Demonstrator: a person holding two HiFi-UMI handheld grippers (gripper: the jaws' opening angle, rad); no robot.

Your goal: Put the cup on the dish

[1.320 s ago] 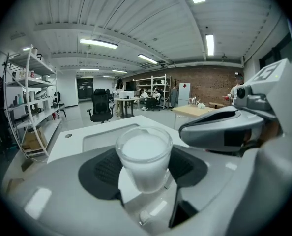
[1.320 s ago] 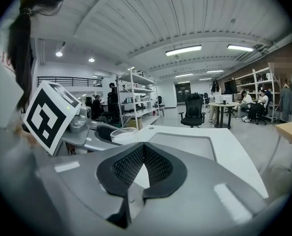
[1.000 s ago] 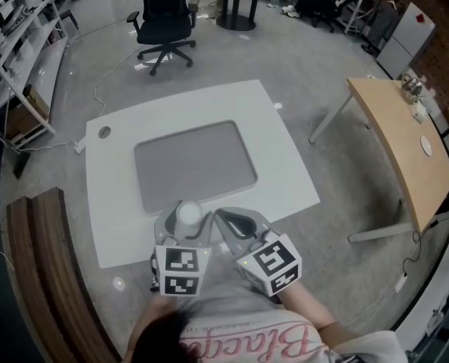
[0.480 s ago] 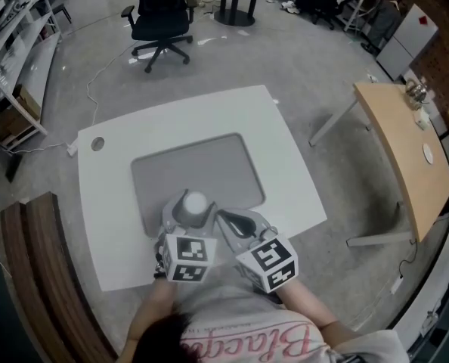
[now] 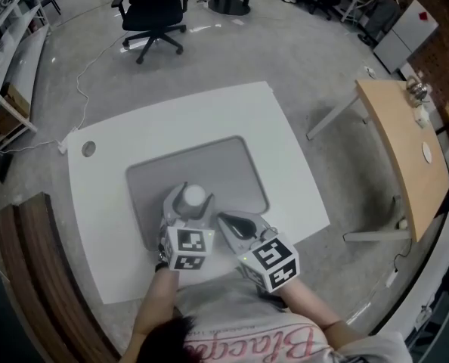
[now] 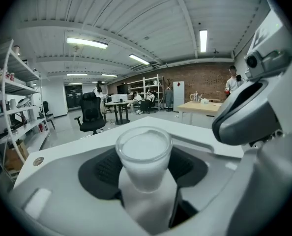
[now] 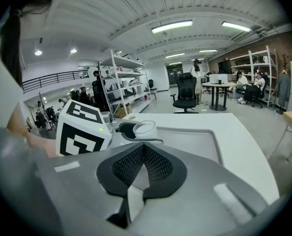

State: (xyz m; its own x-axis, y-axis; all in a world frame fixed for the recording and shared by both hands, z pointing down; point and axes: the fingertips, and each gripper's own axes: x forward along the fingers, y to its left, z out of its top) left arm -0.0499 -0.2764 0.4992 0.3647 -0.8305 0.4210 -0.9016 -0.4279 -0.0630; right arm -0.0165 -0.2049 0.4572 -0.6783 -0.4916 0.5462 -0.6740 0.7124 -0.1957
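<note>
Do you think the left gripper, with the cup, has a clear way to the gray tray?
Probably yes: the left gripper, shut on the cup, is over the tray, which looks bare; the right gripper sits aside.

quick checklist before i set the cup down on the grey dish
1. Grip on the cup: ok. The left gripper has its jaws closed on the cup, low on its body.
2. Cup upright: ok. Its rim faces up.
3. Cup over the dish: ok. In the head view it sits over the near part of the grey dish.
4. Landing spot free: ok. Nothing shows on the dish ahead of the cup.
5. Other gripper out of the way: ok. The right gripper is shut and empty, beside the left one.
6. Gap between cup base and dish: cannot tell.
</note>
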